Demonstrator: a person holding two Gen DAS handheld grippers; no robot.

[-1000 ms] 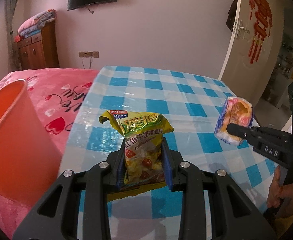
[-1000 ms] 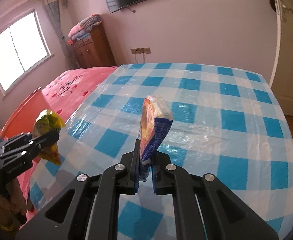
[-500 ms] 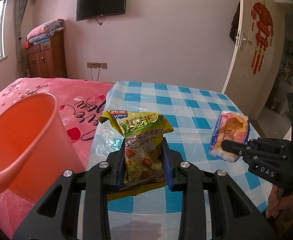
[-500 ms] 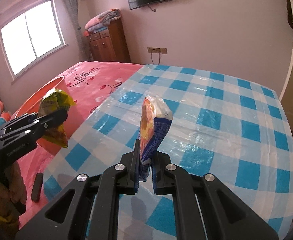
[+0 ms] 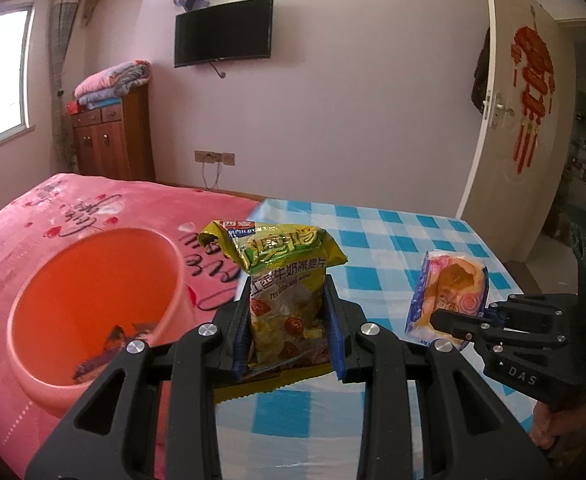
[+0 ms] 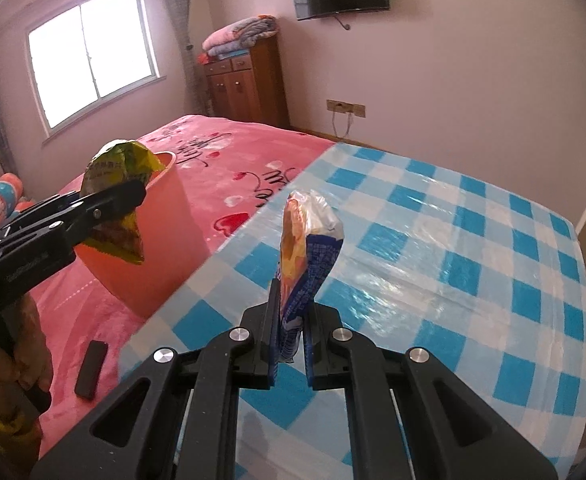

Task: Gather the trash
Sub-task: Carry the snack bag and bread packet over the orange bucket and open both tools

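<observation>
My left gripper (image 5: 287, 312) is shut on a yellow-green snack bag (image 5: 283, 280) and holds it upright in the air, just right of an orange bucket (image 5: 93, 304) that stands on the pink bed. Dark scraps lie in the bucket's bottom. My right gripper (image 6: 291, 324) is shut on a blue and orange snack wrapper (image 6: 307, 248) above the table's left edge. The right wrist view shows the left gripper (image 6: 133, 194) with its bag (image 6: 119, 168) in front of the bucket (image 6: 153, 252). The left wrist view shows the wrapper (image 5: 445, 296) to the right.
The table has a blue-and-white checked cloth (image 6: 453, 248) under clear plastic. A pink bed (image 5: 73, 208) lies left of it. A small black object (image 6: 90, 369) lies on the bed near the table edge. A door (image 5: 525, 120) stands at the right.
Both grippers have risen and moved left toward the bucket with their bags. The bucket's inside has come into the left wrist view.
</observation>
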